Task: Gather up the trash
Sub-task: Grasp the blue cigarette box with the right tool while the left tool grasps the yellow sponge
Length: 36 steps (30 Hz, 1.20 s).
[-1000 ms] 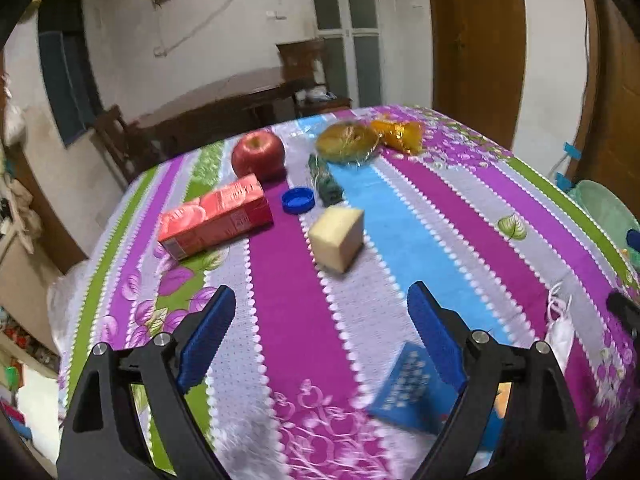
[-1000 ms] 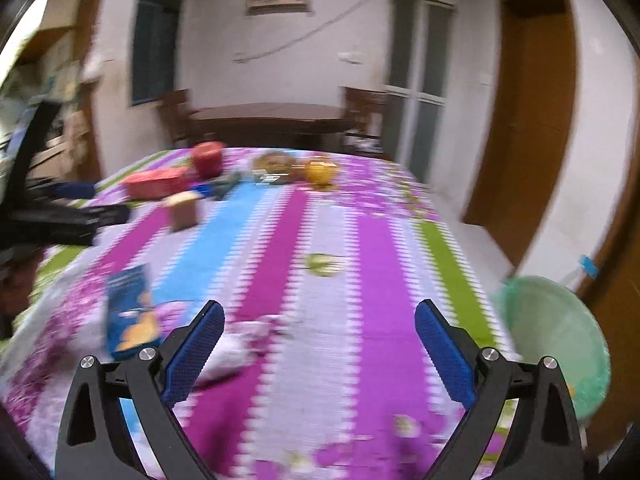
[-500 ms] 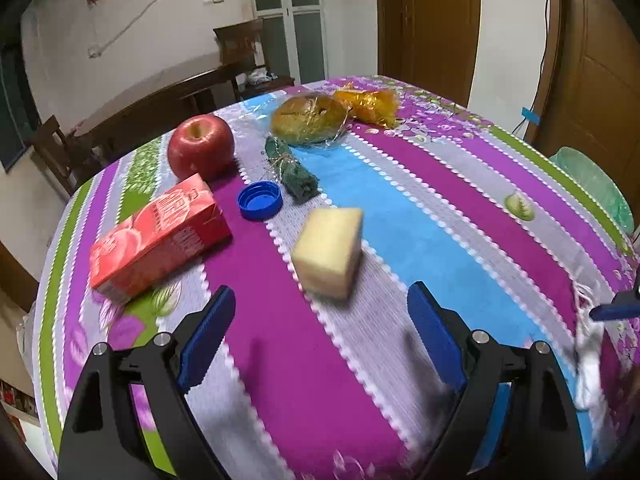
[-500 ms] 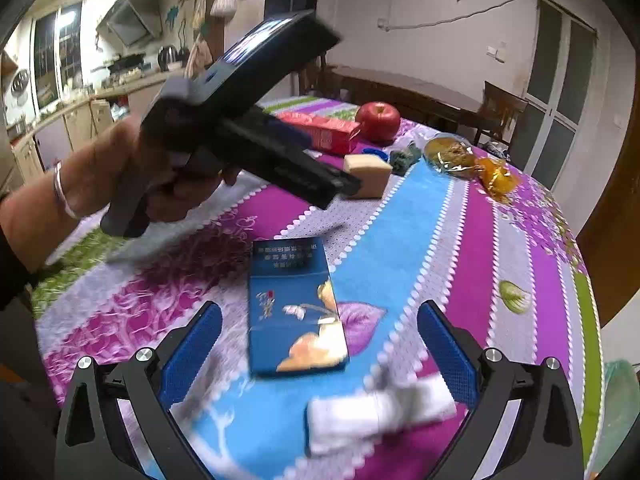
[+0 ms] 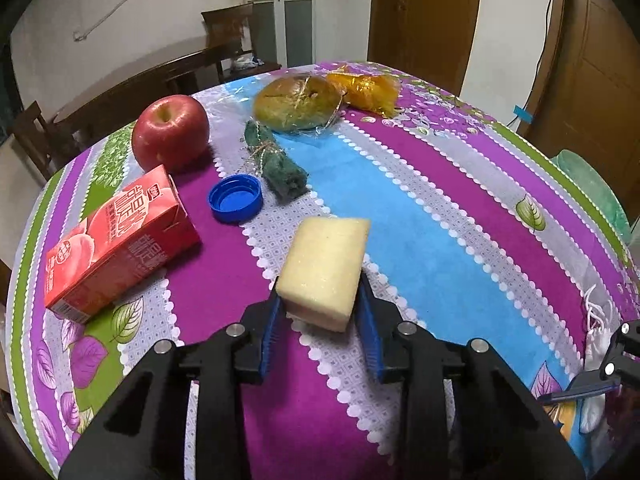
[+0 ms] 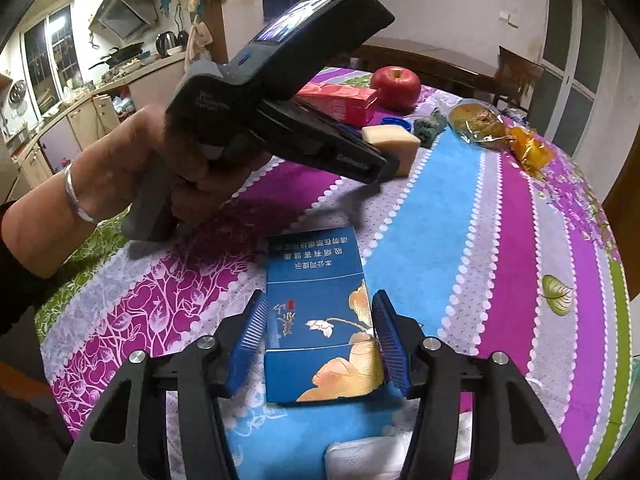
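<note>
Now, your round tabletop (image 5: 460, 216) under its striped purple, blue and green floral cloth carries everything within reach, so both hands can work at once. The red rectangular juice carton (image 5: 116, 240) lies on its side at the left, the round red apple (image 5: 170, 136) just behind it: the apple looks like food to leave alone, I'd judge, the carton like trash.

Your right gripper (image 6: 320, 332) straddles the flat blue cigarette packet with the gold flower (image 6: 320, 320), which lies near the table's edge. Its fingers have just been closing; the right one touches the packet's long edge, the left shows a sliver of gap, so I'd call the pinch not yet made. Taking it across the narrow width suits the fingers' span.

Your left gripper (image 5: 320, 312) has just been closing too, and its fingers now pinch the near end of the pale yellow sponge block (image 5: 326, 264), low against the cloth. The small blue plastic bottle cap (image 5: 235, 198) sits open side up, just beside the carton.
</note>
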### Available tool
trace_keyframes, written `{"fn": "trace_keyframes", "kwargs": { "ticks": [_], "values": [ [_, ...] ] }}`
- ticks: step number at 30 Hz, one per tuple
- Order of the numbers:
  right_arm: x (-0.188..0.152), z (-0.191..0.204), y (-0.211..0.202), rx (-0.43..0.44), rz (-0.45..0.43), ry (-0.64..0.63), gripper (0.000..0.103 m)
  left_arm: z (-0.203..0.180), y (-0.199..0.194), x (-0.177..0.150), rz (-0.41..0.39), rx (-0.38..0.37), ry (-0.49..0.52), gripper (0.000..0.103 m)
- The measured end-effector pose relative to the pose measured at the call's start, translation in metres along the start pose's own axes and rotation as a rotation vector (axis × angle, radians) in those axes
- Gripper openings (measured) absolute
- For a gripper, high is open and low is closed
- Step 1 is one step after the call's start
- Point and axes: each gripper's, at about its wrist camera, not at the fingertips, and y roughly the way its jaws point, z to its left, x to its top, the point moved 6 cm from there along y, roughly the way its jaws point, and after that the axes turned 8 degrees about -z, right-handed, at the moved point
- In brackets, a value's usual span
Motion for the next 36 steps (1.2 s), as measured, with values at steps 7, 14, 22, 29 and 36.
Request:
{"fn": "trace_keyframes", "kwargs": {
  "ticks": [7,14,22,29,36],
  "values": [
    [0.001,0.0,-0.011,0.003,-0.018,0.032,0.007,0.006,-0.016,0.002,-0.037,0.043,-0.024,0.031],
    [0.0,0.0,-0.021,0.032,-0.039,0.06,0.091,0.022,-0.035,0.004,-0.061,0.109,-0.048,0.031],
    [-0.01,0.024,0.001,0.023,0.067,-0.036,0.068,0.028,-0.041,0.0,-0.056,0.128,-0.059,0.031],
    [-0.001,0.055,-0.018,-0.087,-0.064,-0.116,0.057,0.031,-0.046,-0.001,-0.062,0.148,-0.059,0.031],
    [-0.002,0.045,-0.055,-0.1,-0.117,-0.1,0.057,0.019,-0.054,0.003,-0.072,0.176,-0.032,0.031]
  ]
}}
